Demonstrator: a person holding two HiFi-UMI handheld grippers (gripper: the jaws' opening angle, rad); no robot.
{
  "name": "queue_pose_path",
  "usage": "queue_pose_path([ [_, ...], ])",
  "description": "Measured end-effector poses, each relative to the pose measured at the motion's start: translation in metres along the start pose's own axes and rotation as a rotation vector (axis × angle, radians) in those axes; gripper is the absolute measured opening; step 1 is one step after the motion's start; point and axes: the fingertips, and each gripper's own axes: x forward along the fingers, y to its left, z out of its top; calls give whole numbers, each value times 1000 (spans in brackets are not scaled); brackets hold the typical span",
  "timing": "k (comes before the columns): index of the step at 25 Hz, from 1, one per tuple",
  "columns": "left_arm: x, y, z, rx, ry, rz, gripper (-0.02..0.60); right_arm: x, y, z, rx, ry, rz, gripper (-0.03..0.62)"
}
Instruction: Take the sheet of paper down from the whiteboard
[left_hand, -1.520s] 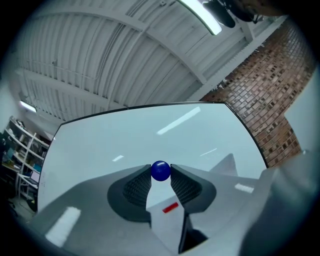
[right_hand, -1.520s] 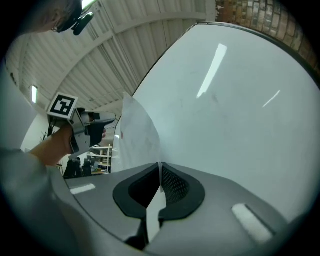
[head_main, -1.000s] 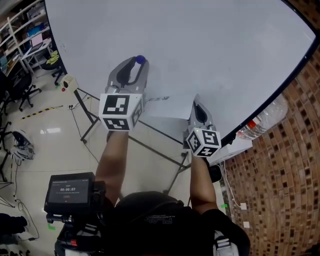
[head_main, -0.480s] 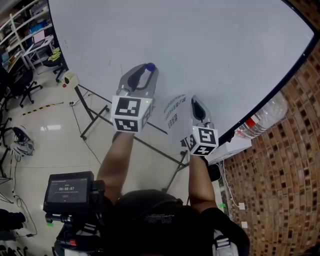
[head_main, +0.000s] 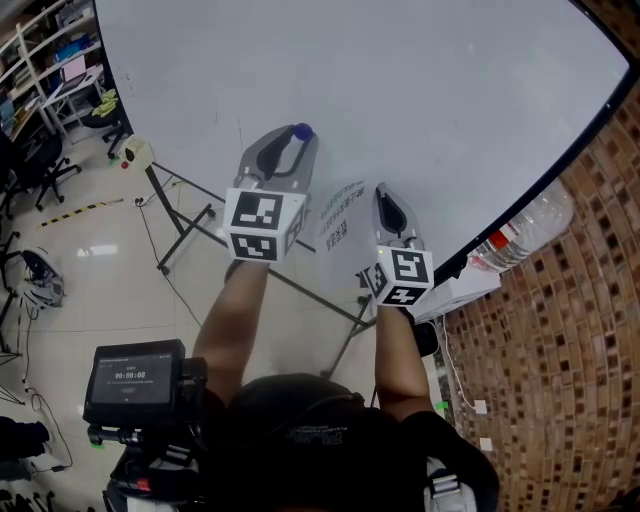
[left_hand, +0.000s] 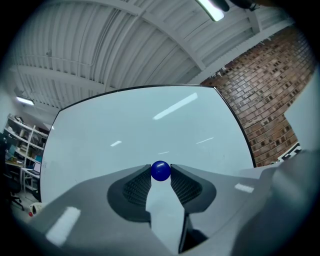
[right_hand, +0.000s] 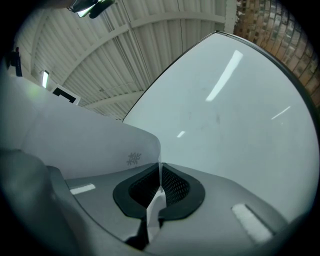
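The sheet of paper (head_main: 343, 222), white with dark print, hangs off the whiteboard (head_main: 420, 90) beside my right gripper (head_main: 383, 190), which is shut on its edge. In the right gripper view the thin paper edge (right_hand: 159, 170) runs between the pads and the sheet (right_hand: 95, 145) curls away to the left. My left gripper (head_main: 298, 136) is up near the board, left of the sheet, shut on a small blue ball magnet (head_main: 302, 130). The left gripper view shows that magnet (left_hand: 160, 170) pinched between the fingertips in front of the bare board.
The board's dark stand legs (head_main: 190, 215) cross the tiled floor below. A large water bottle (head_main: 530, 235) and a white ledge (head_main: 460, 292) sit at the board's lower right by the brick wall (head_main: 570, 380). A device with a screen (head_main: 135, 378) is at lower left.
The sheet lay flat on the board a second ago; now it has swung off it, held by the right gripper. The left gripper with the magnet has shifted slightly right and down.
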Motion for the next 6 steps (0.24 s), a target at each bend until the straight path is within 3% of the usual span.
queue_pose_path([
  [6,2,0,-8,0,4,-7,123,4,6,1,-9,2,23,14],
])
